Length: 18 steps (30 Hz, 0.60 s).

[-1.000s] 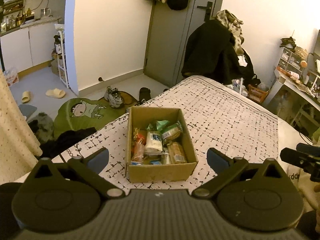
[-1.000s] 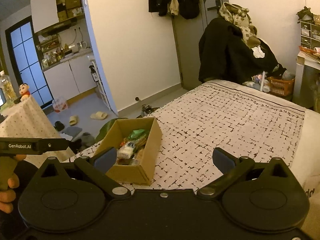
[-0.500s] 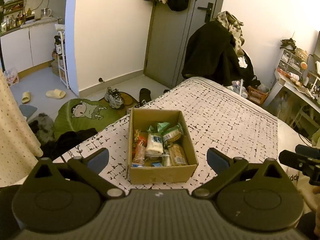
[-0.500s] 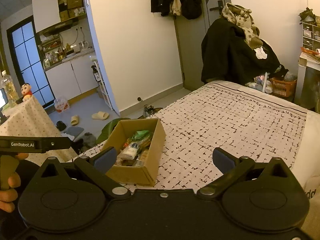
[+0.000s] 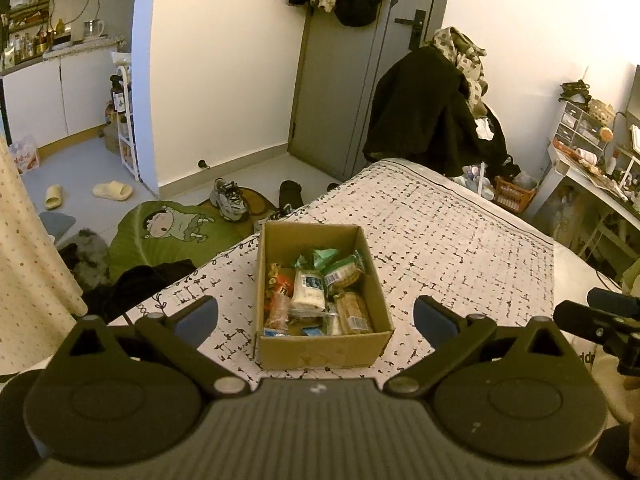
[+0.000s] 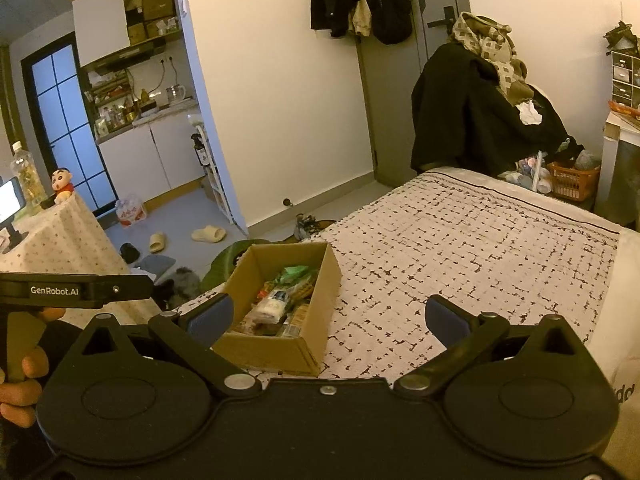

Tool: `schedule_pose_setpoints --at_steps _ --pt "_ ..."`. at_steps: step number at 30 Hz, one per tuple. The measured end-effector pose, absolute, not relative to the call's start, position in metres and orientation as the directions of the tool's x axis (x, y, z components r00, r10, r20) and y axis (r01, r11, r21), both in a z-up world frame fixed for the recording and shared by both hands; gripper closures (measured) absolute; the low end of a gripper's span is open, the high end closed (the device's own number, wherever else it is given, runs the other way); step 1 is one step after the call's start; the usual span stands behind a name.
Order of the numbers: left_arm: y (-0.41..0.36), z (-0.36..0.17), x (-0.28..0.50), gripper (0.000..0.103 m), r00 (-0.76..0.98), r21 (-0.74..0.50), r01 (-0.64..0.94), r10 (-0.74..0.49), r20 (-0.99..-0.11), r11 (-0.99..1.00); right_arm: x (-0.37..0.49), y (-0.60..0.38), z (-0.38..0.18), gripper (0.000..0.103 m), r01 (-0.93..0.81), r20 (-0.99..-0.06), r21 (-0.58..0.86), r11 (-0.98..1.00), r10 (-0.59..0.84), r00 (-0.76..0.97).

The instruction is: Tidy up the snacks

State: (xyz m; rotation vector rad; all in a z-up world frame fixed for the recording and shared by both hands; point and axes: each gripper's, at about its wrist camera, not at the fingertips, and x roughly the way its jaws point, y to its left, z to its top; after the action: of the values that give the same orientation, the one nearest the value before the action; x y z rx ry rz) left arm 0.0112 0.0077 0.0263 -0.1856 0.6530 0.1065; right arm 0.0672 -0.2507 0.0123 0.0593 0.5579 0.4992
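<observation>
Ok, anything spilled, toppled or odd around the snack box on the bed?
Nothing spilled. The cardboard box sits upright on the bedspread, with the snack packets jumbled inside, none on the cover. Both the left gripper and right gripper are open and empty.

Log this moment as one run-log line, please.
stage: approach | left gripper: open, empty | right gripper: open, empty | cardboard box: on bed, snacks inside

A bed [image 5: 460, 240] with a white, black-flecked cover spreads ahead of both tongs. One open cardboard box [image 5: 320, 344] of snacks sits on it, by its near-left edge.
</observation>
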Motion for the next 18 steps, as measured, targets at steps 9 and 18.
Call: schedule_pose_setpoints --at_steps 9,18 --pt "0.0038 0.03 0.0083 0.0 0.794 -0.134 -0.158 0.045 -0.607 0.978 0.0667 -0.2503 0.0118 0.0 -0.439 -0.497 0.187 0.879 0.47 0.73" --pt "0.0058 0.0334 0.0069 0.0 0.792 -0.125 -0.171 0.06 -0.608 0.977 0.0669 -0.2545 0.0112 0.0 -0.439 -0.494 0.202 0.875 0.478 0.726"
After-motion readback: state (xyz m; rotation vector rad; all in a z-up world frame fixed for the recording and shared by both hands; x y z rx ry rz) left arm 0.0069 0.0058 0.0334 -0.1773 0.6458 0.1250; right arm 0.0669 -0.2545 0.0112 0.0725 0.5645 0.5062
